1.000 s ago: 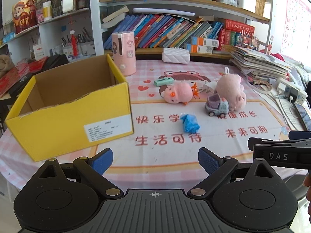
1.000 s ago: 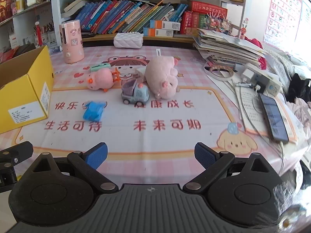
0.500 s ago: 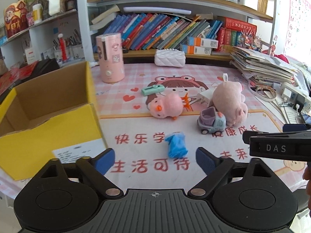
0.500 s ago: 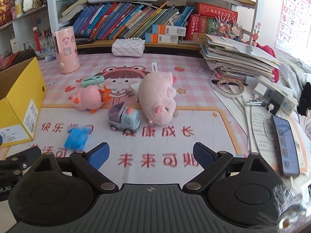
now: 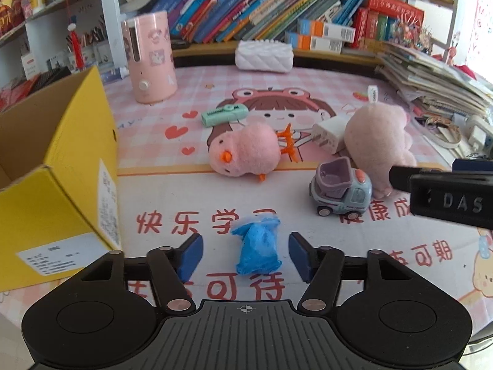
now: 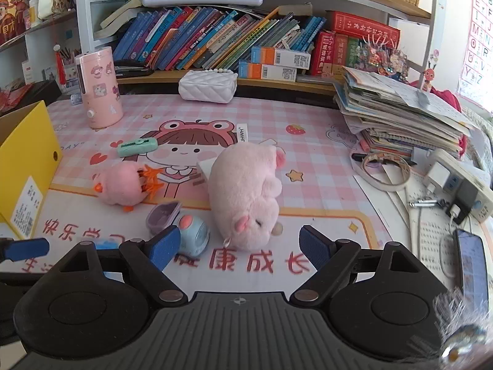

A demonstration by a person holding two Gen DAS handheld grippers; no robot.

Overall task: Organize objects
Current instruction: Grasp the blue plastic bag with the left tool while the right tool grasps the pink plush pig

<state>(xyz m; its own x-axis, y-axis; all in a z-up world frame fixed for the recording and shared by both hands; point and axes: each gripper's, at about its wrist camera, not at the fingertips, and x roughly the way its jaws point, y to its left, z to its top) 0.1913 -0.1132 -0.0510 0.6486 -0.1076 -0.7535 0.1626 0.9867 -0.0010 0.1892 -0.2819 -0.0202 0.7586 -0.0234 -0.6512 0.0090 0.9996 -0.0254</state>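
My left gripper is open, its blue pads on either side of a crumpled blue object lying on the mat, not touching it. An open yellow cardboard box stands at the left. My right gripper is open just in front of a pink pig plush, with a small toy truck by its left pad. A pink chick plush and a green stapler-like item lie further back. The pig and truck also show in the left wrist view.
A pink cylinder and a white quilted bag stand at the back before the bookshelf. A stack of books, tape roll, power strip and phone crowd the right. A white charger lies beside the pig.
Both grippers have moved forward over the mat. The left now straddles the blue object; the right has closed in on the pig plush and truck. Nothing has been grasped.
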